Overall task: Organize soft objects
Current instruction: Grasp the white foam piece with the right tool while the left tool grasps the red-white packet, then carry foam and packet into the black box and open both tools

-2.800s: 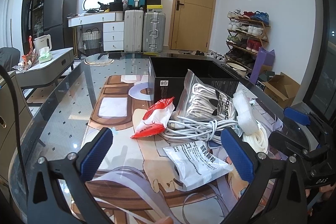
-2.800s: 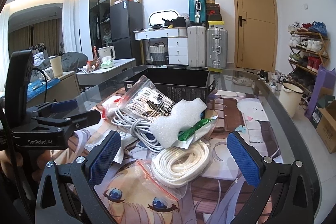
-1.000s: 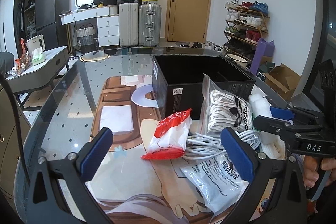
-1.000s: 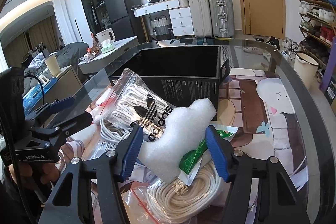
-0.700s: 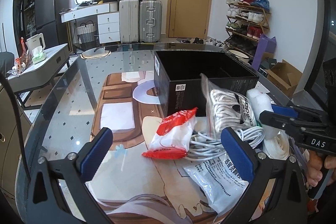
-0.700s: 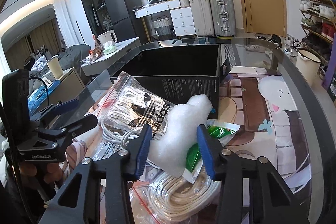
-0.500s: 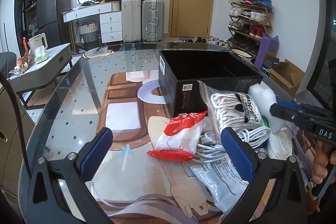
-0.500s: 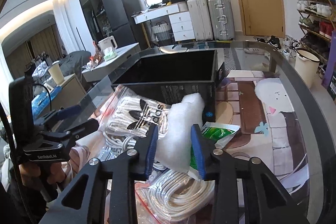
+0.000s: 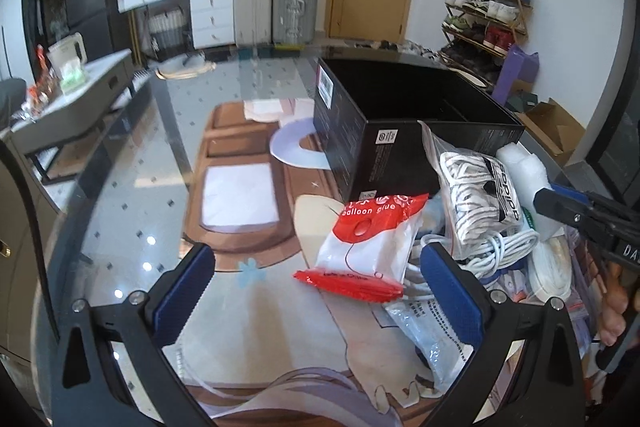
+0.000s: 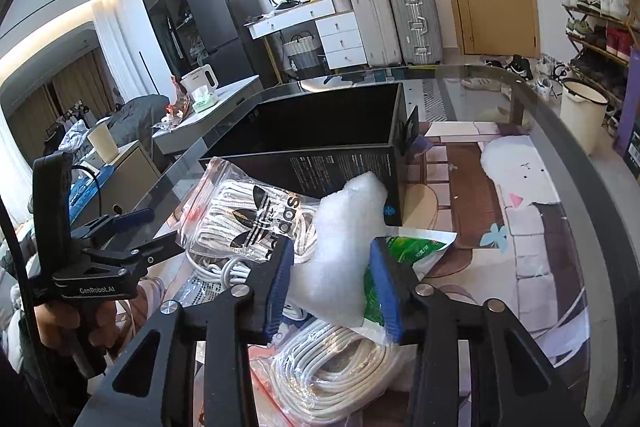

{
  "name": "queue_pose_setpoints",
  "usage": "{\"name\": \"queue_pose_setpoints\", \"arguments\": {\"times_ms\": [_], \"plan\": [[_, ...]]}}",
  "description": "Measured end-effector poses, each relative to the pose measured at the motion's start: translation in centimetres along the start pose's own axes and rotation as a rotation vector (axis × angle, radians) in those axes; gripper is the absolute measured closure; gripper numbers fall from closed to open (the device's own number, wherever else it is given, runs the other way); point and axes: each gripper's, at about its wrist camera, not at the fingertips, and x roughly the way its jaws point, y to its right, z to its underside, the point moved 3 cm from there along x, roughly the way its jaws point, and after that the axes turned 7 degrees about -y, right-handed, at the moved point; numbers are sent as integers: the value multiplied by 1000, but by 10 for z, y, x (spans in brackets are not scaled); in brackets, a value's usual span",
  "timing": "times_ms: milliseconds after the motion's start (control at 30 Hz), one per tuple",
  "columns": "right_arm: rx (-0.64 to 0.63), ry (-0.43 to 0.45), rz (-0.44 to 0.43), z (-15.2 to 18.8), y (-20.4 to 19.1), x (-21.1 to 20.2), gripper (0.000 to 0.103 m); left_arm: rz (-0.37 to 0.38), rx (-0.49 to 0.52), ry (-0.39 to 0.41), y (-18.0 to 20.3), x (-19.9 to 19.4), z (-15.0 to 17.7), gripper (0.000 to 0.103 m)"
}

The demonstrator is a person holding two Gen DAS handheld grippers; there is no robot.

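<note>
My right gripper (image 10: 332, 267) is shut on a white foam piece (image 10: 340, 243), which stands lifted above the pile; it also shows in the left wrist view (image 9: 524, 175). An open black box (image 10: 320, 143) stands just behind it, also seen in the left wrist view (image 9: 400, 119). My left gripper (image 9: 316, 279) is open and empty, low over the table, left of a red-and-white balloon glue bag (image 9: 368, 243). A clear Adidas bag of white laces (image 10: 248, 219) leans on the box. A white cable bundle (image 9: 488, 251) lies under it.
A bag of coiled white cord (image 10: 340, 367) lies below the right gripper, with a green packet (image 10: 408, 251) beside it. A printed white pouch (image 9: 428, 327) lies near the left gripper. The glass table's edge (image 10: 568, 147) curves at the right. Suitcases and a shoe rack stand beyond.
My right gripper has closed on the foam piece and raised it slightly toward the box. My left gripper has drifted left and stayed open.
</note>
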Motion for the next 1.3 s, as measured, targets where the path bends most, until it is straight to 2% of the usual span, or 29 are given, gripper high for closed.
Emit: {"name": "queue_pose_setpoints", "arguments": {"times_ms": [200,267,300,433,533,800,1067,1300], "plan": [[20,-31,-24,-3,1,7,52,85,-55,-79,-5,15,-2,3],[34,-40,-39,-5,3,10,52,120,-69,-103,-6,18,-1,11],[39,-44,-46,-5,3,11,52,120,-65,-99,-5,18,-1,11],[35,-39,-48,-5,3,12,52,141,-49,-90,-1,16,0,35],[29,-38,-47,-7,4,14,52,133,-35,-81,3,13,1,48],[3,-7,-40,-5,-1,6,69,92,-8,-49,7,4,4,55],[16,39,-33,-4,2,-9,76,32,-26,-1,-4,-11,8,56],[17,81,-31,-2,2,-25,78,10,-46,51,-14,-26,6,56]]}}
